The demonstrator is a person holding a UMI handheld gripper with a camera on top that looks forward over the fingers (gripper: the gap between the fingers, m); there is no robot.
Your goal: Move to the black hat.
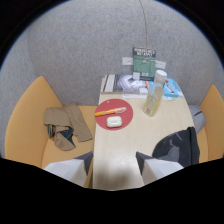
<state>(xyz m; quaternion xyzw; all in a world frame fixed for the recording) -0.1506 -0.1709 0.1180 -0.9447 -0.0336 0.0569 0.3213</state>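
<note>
The open hand-held gripper should swing right toward the crumpled black fabric hat at the pale wooden table's near-right edge.

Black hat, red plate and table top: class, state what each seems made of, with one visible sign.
Black hat: probably soft fabric; it slumps in folds, matte.
Red plate: perhaps plastic; flat, even colour, material uncertain.
Table top: pale wood or laminate; smooth, light-toned.
</note>
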